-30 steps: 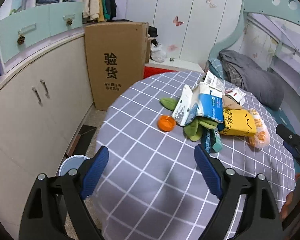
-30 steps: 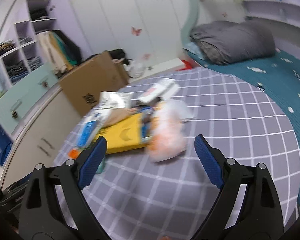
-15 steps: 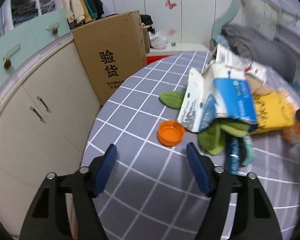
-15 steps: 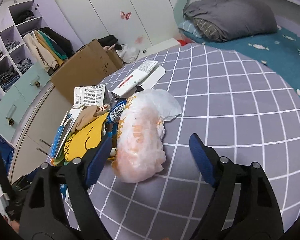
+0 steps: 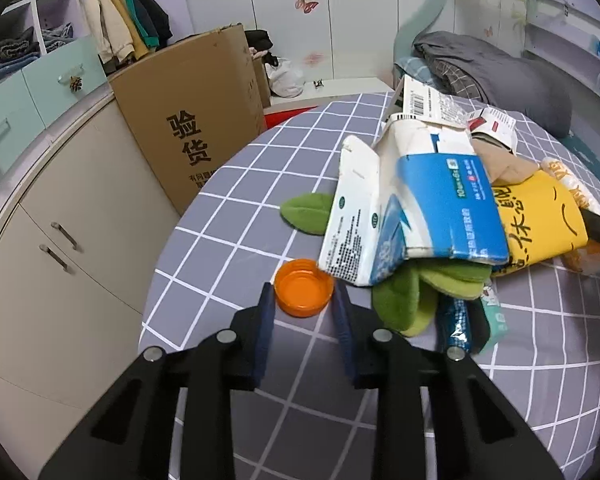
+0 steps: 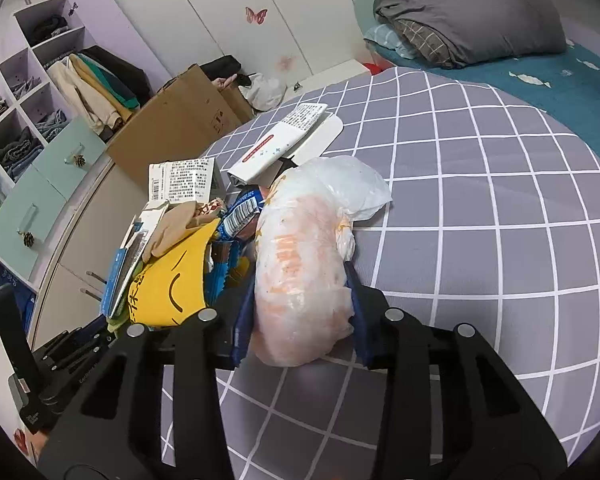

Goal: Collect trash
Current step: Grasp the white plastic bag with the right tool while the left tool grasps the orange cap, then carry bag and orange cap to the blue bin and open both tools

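Observation:
A pile of trash lies on the grey checked table (image 5: 228, 208). In the left wrist view my left gripper (image 5: 303, 300) is closed on an orange bottle cap (image 5: 304, 294) that rests on the table, in front of a blue-white carton (image 5: 412, 208), green leaves (image 5: 404, 300) and a yellow bag (image 5: 540, 224). In the right wrist view my right gripper (image 6: 300, 300) is closed on a white-orange plastic bag (image 6: 304, 256) lying on the table (image 6: 480, 220), right of the yellow bag (image 6: 172, 284) and wrappers.
A cardboard box (image 5: 192, 128) leans against the cabinets (image 5: 72, 216) left of the table. A bed with a grey blanket (image 6: 468, 20) lies behind. A white flat pack (image 6: 288, 140) lies at the pile's far side.
Both grippers moved forward and down to the table and closed, the left one around the orange cap, the right one around the plastic bag.

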Demonstrator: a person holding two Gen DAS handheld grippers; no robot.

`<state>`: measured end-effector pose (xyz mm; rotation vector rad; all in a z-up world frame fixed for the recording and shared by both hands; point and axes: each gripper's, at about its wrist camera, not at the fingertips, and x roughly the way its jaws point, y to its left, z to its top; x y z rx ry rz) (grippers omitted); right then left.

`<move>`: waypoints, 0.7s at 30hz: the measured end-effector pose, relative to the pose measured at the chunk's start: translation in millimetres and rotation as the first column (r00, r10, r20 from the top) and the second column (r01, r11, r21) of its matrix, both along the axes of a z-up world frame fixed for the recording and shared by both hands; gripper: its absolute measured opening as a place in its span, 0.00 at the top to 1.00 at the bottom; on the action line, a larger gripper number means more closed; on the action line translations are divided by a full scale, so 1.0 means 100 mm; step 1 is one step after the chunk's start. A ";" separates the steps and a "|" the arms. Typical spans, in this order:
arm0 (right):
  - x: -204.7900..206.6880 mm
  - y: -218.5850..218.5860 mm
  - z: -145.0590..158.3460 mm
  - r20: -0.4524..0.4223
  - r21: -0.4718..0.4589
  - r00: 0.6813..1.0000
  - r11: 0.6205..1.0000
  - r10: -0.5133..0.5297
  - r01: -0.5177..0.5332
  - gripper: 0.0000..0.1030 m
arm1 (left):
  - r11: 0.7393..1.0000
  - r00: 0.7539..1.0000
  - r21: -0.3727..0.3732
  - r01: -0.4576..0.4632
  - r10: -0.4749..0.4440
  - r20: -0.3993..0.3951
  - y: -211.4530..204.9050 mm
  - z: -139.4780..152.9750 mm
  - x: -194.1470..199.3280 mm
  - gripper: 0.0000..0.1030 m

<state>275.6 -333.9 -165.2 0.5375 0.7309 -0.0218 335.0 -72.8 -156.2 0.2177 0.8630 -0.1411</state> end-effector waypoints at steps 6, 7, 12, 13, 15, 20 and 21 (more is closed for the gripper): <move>-0.18 -0.02 0.13 0.077 -0.045 0.994 0.996 -0.071 0.075 0.65 | 0.999 0.999 -0.030 -0.033 0.034 0.039 0.18 0.10 -0.17 0.72; -0.23 0.00 0.17 0.100 -0.069 0.991 0.993 -0.087 0.094 0.65 | 0.999 0.998 -0.037 -0.037 0.038 0.043 0.20 0.12 -0.21 0.72; -0.45 0.12 0.43 0.189 -0.116 0.975 0.984 -0.114 0.137 0.65 | 0.994 0.999 -0.109 -0.014 0.019 0.038 0.39 0.21 -0.41 0.72; -0.48 0.15 0.47 0.200 -0.122 0.973 0.983 -0.111 0.137 0.65 | 0.993 0.999 -0.116 -0.014 0.019 0.041 0.43 0.22 -0.44 0.72; -0.56 0.25 0.58 0.227 -0.136 0.970 0.983 -0.090 0.123 0.65 | 0.990 0.999 -0.140 -0.016 0.023 0.045 0.51 0.24 -0.52 0.72; -0.62 0.56 0.71 0.230 -0.157 0.973 0.986 -0.017 0.054 0.64 | 0.983 1.000 -0.185 -0.017 0.018 0.001 0.66 0.21 -0.69 0.72; -0.63 0.64 0.73 0.232 -0.151 0.973 0.988 0.009 0.027 0.64 | 0.987 1.000 -0.157 -0.029 0.030 0.008 0.68 0.20 -0.74 0.72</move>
